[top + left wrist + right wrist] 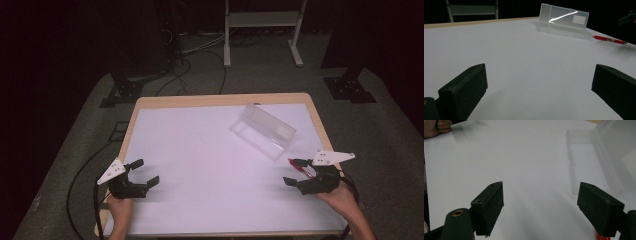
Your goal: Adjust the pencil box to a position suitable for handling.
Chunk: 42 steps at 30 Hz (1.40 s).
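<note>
Two grippers are held low over the white table point(200, 150), the left gripper point(145, 172) and right gripper point(294, 171) both spread apart and empty. A clear plastic case point(263, 131) is seen lying open toward the far right, with a red pen point(609, 39) just beside it.

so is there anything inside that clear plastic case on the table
Nothing visible: the clear plastic hinged case lies open and its shallow tray looks empty. The raised frosted lid blurs what is behind it. A red pen lies outside, on the white table.
</note>
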Motion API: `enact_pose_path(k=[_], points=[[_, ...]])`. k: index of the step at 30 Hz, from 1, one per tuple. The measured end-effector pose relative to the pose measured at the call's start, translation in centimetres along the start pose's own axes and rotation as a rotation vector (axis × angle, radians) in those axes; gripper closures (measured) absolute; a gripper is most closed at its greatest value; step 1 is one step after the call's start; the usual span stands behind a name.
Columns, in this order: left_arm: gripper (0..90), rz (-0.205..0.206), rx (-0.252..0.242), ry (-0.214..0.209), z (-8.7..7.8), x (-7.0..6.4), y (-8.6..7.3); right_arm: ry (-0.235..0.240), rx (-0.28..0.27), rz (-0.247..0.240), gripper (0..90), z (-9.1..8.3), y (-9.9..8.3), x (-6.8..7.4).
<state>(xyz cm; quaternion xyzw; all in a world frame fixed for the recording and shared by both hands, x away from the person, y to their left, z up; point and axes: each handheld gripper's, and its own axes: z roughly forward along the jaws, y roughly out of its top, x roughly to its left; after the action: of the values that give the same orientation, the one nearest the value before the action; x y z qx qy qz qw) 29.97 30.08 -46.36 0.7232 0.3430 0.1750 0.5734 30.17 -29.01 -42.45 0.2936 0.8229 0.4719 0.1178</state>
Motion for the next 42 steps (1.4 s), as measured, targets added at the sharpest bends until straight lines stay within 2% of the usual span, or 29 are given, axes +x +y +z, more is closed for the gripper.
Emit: enact_pose_path(k=[12,17,20,25,32,42], points=[[0.0,0.001,0.0,0.0,0.0,0.0,0.0,0.012,0.041,-0.026,20.3,2.5,4.1,-0.9],[0.0,-0.005,0.003,0.004,0.0,0.0,0.0,0.017,0.06,-0.052,22.1,3.8,5.4,-1.2],[0.0,-0.003,0.002,0.005,0.0,0.0,0.0,0.012,0.071,-0.071,22.9,4.7,6.1,-1.4],[0.0,-0.001,0.005,0.004,0.0,0.0,0.0,-0.005,0.095,-0.07,25.1,6.3,7.0,-2.2],[0.0,-0.004,0.004,0.005,0.0,0.0,0.0,-0.024,0.13,-0.066,29.9,8.7,7.1,-3.4],[0.0,-0.003,0.006,0.007,0.0,0.0,0.0,-0.068,0.18,-0.009,35.1,11.1,6.3,-5.0]])
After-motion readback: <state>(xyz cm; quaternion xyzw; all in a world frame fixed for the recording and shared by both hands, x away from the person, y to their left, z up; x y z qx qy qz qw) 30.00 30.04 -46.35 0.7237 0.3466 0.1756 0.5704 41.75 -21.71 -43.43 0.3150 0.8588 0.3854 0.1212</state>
